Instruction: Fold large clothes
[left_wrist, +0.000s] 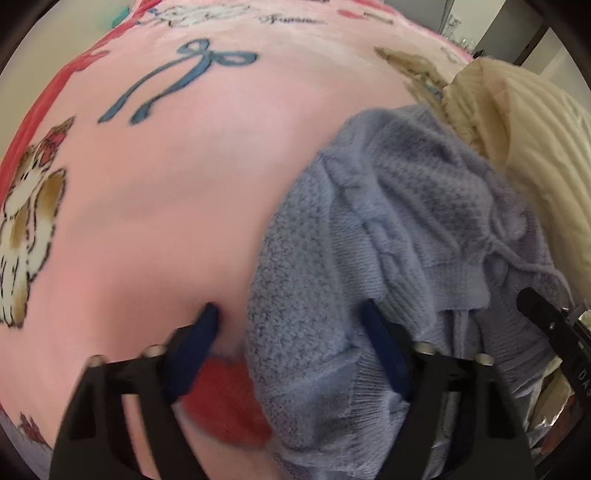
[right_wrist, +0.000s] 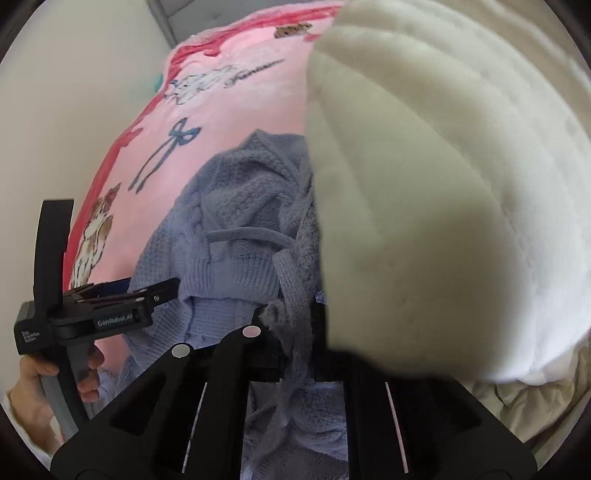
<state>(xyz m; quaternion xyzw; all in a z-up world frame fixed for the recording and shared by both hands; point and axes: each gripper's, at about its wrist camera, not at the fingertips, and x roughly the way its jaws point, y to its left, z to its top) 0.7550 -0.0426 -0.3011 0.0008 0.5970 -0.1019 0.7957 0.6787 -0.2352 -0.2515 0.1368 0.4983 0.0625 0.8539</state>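
Note:
A lavender knit sweater (left_wrist: 399, 236) lies crumpled on a pink printed blanket (left_wrist: 207, 177); it also shows in the right wrist view (right_wrist: 236, 229). My left gripper (left_wrist: 288, 317) is open, its blue fingers (left_wrist: 207, 332) straddling the sweater's left edge, one finger on the blanket and one on the knit. It shows from the side in the right wrist view (right_wrist: 162, 290). My right gripper (right_wrist: 291, 314) is shut on a bunch of the sweater's knit and cord. Its tip shows in the left wrist view (left_wrist: 532, 302).
A cream ribbed garment (right_wrist: 443, 184) lies to the right of the sweater, partly over it, and shows in the left wrist view (left_wrist: 517, 122). The blanket (right_wrist: 251, 99) spreads to the left and far side. A pale wall (right_wrist: 74, 92) is at the left.

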